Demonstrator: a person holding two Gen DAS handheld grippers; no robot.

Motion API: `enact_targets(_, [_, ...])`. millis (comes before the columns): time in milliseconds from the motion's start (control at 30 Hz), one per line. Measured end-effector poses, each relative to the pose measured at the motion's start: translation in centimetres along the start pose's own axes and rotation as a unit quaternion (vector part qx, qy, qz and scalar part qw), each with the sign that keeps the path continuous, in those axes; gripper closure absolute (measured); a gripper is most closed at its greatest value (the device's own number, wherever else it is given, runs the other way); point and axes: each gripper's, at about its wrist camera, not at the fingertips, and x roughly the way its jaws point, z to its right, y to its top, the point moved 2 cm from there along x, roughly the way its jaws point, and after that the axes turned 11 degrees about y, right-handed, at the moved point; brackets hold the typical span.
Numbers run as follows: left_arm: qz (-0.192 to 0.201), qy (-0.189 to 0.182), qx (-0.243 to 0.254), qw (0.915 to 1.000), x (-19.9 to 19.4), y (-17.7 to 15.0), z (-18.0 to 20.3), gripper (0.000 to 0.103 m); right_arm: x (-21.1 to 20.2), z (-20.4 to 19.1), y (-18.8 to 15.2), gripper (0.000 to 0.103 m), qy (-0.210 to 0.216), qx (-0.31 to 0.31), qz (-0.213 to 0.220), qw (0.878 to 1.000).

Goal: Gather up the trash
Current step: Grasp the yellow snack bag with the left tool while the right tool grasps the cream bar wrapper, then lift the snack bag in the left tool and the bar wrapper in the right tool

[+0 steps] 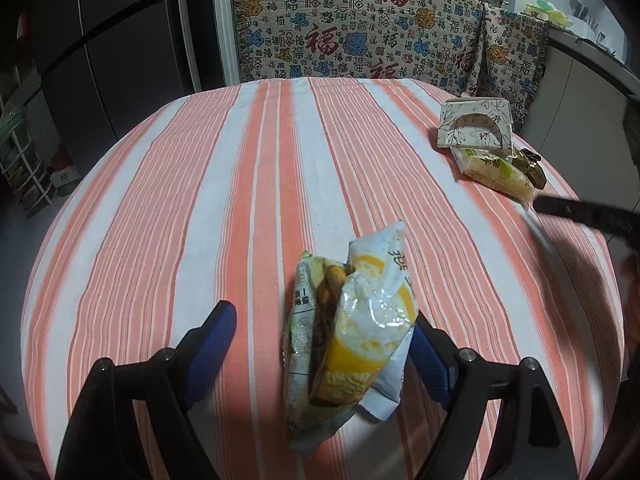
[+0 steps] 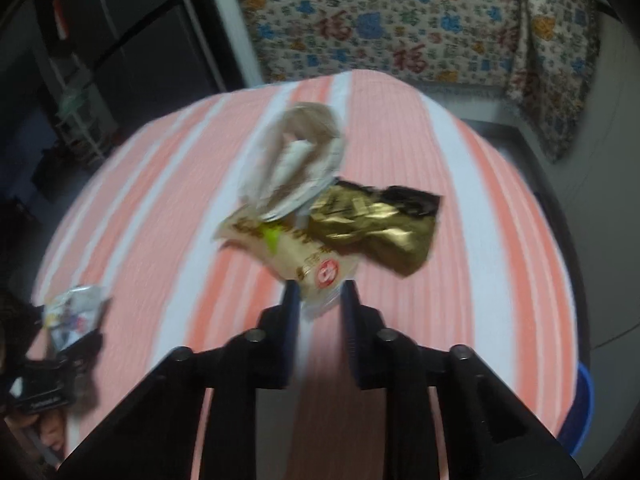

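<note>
— Left claw (image 1: pixel 322 314)?
— Hung released, fingers wide apart around two bags (image 1: pixel 352 340) on the striped cloth (image 1: pixel 200 200). Right pad lay against the bags, left pad well clear.
— Read anything on them?
— Only scraps. Saw black Chinese print down the green bag's side, too small to make out, and one big character on the white-and-yellow bag, cut off at a fold.
— Right claw (image 2: pixel 320 290)?
— Clenched on the near end of a cream wrapper (image 2: pixel 296 248), pinching its clear seam.
— Label there?
— Made out a red round mark with a white sign, brown lettering along the pack and a green patch. Too blurred to read.
— And beside it?
— Found a gold wrapper (image 2: pixel 380 232) touching its right side, with a leaf-printed holder (image 2: pixel 304 152) just behind.
— Other writing?
— Spotted 福 in red, repeated across the throw (image 1: pixel 322 38) beyond the table.
</note>
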Motion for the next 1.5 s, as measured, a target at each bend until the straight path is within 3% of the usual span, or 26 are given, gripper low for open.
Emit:
enact_targets(100, [0.0, 0.0, 0.0, 1.0, 0.0, 0.0, 0.0, 0.018, -0.7, -3.3, -2.7, 0.092, 0.065, -0.005, -0.047, 0.997])
enact_targets(133, [0.0, 0.0, 0.0, 1.0, 0.0, 0.0, 0.0, 0.018, -1.0, -4.2, -3.2, 0.086, 0.078, -0.014, -0.058, 0.995])
enact_targets(200, [0.0, 0.001, 0.0, 1.0, 0.0, 0.0, 0.0, 0.018, -1.8, -5.4, -3.1, 0.044, 0.056, -0.061, -0.051, 0.995])
enact_targets(300, [0.0, 0.0, 0.0, 1.0, 0.0, 0.0, 0.0, 0.018, -2.2, -4.6, -0.4, 0.04, -0.022, -0.122, -0.025, 0.992])
enact_targets(467, [0.0, 0.0, 0.0, 1.0, 0.0, 0.0, 0.0, 0.018, 1.1, -0.7, 3.3, 0.041, -0.042, -0.103, -0.05, 0.992])
enact_targets(600, [0.0, 0.0, 0.0, 1.0, 0.0, 0.0, 0.0, 0.018, 3.5, -1.2, 2.7, 0.043, -0.046, -0.126, -0.079, 0.988])
enact_targets(633, [0.0, 0.0, 0.0, 1.0, 0.0, 0.0, 0.0, 0.018, 3.7, -1.9, 2.2, 0.048, -0.015, -0.128, -0.095, 0.987])
enact_targets(667, [0.0, 0.0, 0.0, 1.0, 0.0, 0.0, 0.0, 0.018, 3.6, -2.8, 1.7, 0.062, 0.044, -0.126, -0.115, 0.984])
enact_targets(700, [0.0, 0.0, 0.0, 1.0, 0.0, 0.0, 0.0, 0.018, 3.2, -3.6, 1.2, 0.065, 0.079, -0.132, -0.126, 0.98])
enact_targets(733, [0.0, 0.001, 0.0, 1.0, 0.0, 0.0, 0.0, 0.018, 2.5, -4.5, 0.9, 0.065, 0.085, -0.156, -0.129, 0.976])
enact_targets(767, [0.0, 0.001, 0.0, 1.0, 0.1, 0.0, 0.0, 0.018, 2.2, -5.0, 0.8, 0.059, 0.068, -0.171, -0.128, 0.975])
enact_targets(800, [0.0, 0.002, 0.0, 1.0, 0.1, 0.0, -0.1, 0.017, 2.1, -5.1, 1.0, 0.046, 0.046, -0.177, -0.125, 0.975])
enact_targets(867, [0.0, 0.002, -0.001, 1.0, 0.1, 0.0, 0.0, 0.017, 2.3, -5.1, 1.7, 0.037, 0.016, -0.176, -0.114, 0.978])
enact_targets(1067, [0.0, 0.002, -0.001, 1.0, 0.1, 0.0, -0.1, 0.017, 6.7, -5.3, 4.6, 0.037, -0.008, -0.12, -0.101, 0.988])
enact_targets(1133, [0.0, 0.002, -0.001, 1.0, 0.1, 0.0, -0.1, 0.017, 8.1, -5.6, 4.4, 0.043, -0.029, -0.117, -0.104, 0.987])
enact_targets(1200, [0.001, 0.002, -0.001, 1.0, 0.1, 0.0, -0.1, 0.017, 8.2, -6.3, 3.8, 0.074, -0.037, -0.123, -0.086, 0.988])
enact_targets(1233, [0.001, 0.002, -0.001, 1.0, 0.1, 0.0, -0.1, 0.017, 7.8, -6.4, 3.3, 0.079, -0.033, -0.113, -0.08, 0.99])
enact_targets(1500, [0.001, 0.003, -0.001, 1.0, 0.1, 0.0, 0.0, 0.017, 1.1, -8.0, -5.0, 0.077, -0.053, -0.085, -0.03, 0.995])
